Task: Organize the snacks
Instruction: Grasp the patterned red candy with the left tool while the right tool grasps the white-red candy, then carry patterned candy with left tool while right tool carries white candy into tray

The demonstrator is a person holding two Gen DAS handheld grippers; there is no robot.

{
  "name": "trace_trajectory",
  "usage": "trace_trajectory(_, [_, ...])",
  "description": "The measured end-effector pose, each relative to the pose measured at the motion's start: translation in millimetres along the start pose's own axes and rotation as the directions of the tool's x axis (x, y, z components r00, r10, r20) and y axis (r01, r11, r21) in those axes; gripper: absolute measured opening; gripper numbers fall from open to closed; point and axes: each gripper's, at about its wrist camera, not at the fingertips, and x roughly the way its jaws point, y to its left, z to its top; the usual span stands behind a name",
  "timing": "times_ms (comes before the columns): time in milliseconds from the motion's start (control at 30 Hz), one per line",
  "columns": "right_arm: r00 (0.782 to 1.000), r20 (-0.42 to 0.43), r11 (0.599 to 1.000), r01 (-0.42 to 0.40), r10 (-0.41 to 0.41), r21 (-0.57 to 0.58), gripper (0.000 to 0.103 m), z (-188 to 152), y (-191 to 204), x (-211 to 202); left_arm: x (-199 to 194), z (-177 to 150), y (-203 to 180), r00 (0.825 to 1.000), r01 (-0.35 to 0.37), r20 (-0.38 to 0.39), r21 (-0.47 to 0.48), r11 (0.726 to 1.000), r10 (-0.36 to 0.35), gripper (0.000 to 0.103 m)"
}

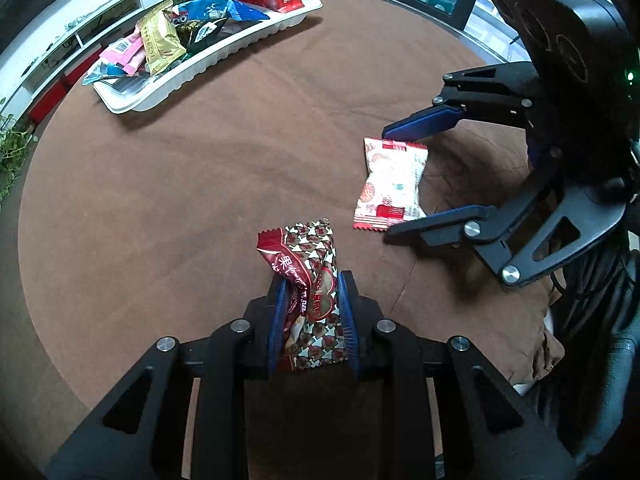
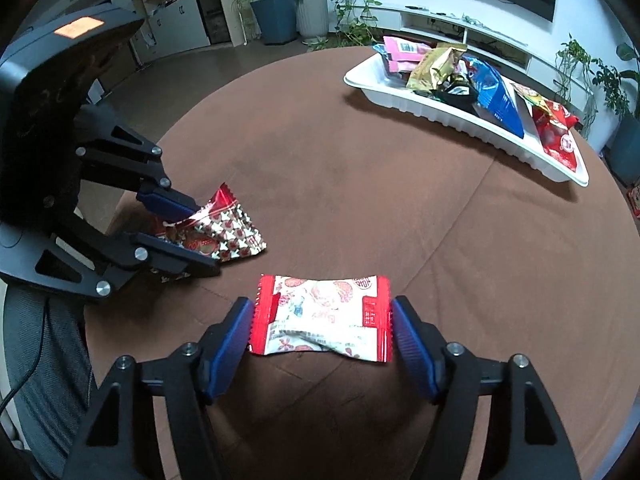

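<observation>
Left tongs (image 1: 312, 312) pinching patterned snack packet (image 1: 310, 276); right tongs (image 2: 322, 326) spread around white-red packet (image 2: 320, 316), light, crinkly, slippery: grip across its puffy middle.

- Worktop (image 1: 200, 200): brown cloth, plain.
- Near snack packet (image 1: 316, 280): dark red with a silver, star-like pattern.
- Right snack packet (image 2: 320, 316): white with red ends and red fruit prints.
- Far tray (image 1: 224, 52): white, holding pink, gold, blue, black and red wrappers.
- Hand-held gripper (image 1: 314, 320): black frame, blue pads (image 1: 346, 320).
</observation>
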Motion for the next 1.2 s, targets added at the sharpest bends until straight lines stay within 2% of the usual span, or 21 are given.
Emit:
trace_trajectory(200, [1.000,0.008,1.000,-0.006,0.006,-0.006,0.058,-1,-3,-5,1,-1,0,1.000,0.001,0.003,0.002,1.000,-0.001,0.023])
trace_trajectory(267, [1.000,0.012,1.000,-0.005,0.005,-0.004,0.050,-1,-4,-8,1,0,0,1.000,0.004,0.004,-0.002,1.000,-0.004,0.023])
trace_trajectory(467, [1.000,0.023,1.000,-0.003,0.003,-0.012,0.046,-3,-2,-12,1,1,-2,1.000,0.010,0.004,-0.007,1.000,-0.010,0.023])
trace_trajectory(700, [0.999,0.045,1.000,-0.011,0.011,0.001,0.044,-3,-6,-20,-2,0,0,1.000,0.017,0.016,-0.019,1.000,-0.016,0.023])
trace_trajectory(933, [0.996,0.089,1.000,-0.010,0.008,0.023,0.044,1,-13,-40,-14,2,1,0.998,0.032,0.059,-0.046,0.998,-0.030,0.023])
trace_trajectory(1200, [0.987,0.159,0.997,0.005,-0.017,0.071,0.044,10,-37,-69,-39,24,-1,0.990,0.043,0.137,-0.079,0.996,-0.032,0.023])
